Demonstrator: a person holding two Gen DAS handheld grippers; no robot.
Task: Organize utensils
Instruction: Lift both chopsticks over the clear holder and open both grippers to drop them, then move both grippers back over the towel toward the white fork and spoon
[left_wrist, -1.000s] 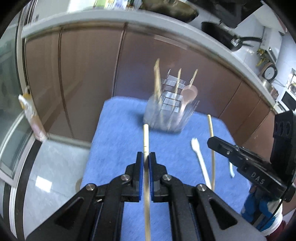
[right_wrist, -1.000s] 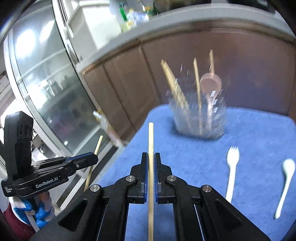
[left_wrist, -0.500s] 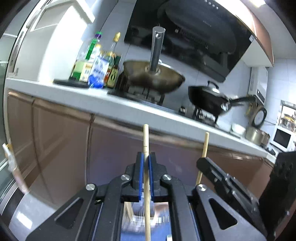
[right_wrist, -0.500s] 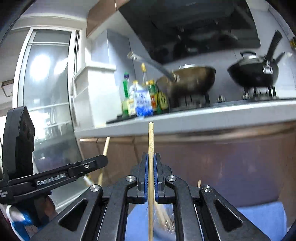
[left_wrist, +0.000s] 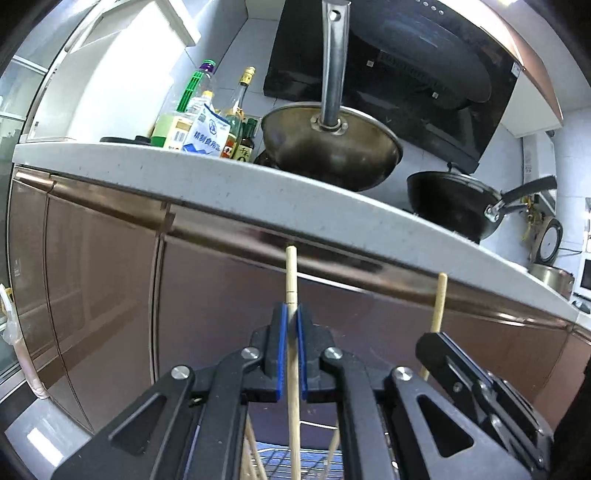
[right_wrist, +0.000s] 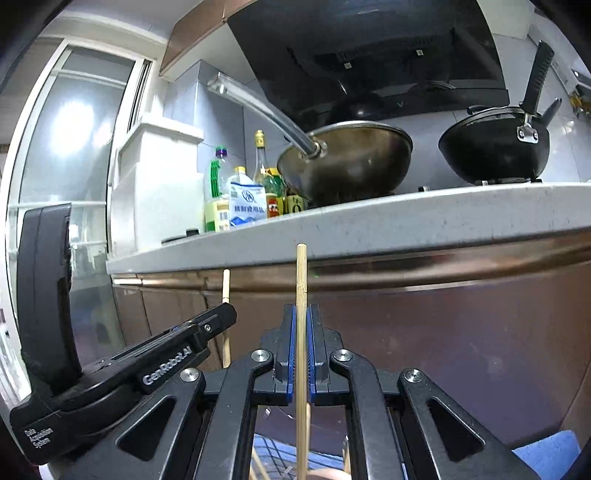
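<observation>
My left gripper (left_wrist: 290, 312) is shut on a wooden chopstick (left_wrist: 291, 273) that stands upright between its blue pads. My right gripper (right_wrist: 301, 314) is shut on a second wooden chopstick (right_wrist: 301, 273), also upright. Each gripper shows in the other's view with its stick: the right gripper (left_wrist: 439, 341) at the lower right of the left wrist view, the left gripper (right_wrist: 221, 314) at the lower left of the right wrist view. Below both, the clear utensil holder (left_wrist: 277, 465) with several chopsticks in it shows at the bottom edge, and it also shows in the right wrist view (right_wrist: 273, 461).
Brown cabinet fronts (left_wrist: 221, 314) and a white counter edge (left_wrist: 258, 192) fill the view ahead. On the counter stand a steel wok (left_wrist: 332, 147), a black pan (left_wrist: 454, 206) and several bottles (left_wrist: 207, 118). A corner of the blue cloth (right_wrist: 543, 454) shows at the lower right.
Both grippers have tilted up from the blue cloth to face the counter and stove, each still shut on its chopstick. The holder has dropped to the bottom edge of both views.
</observation>
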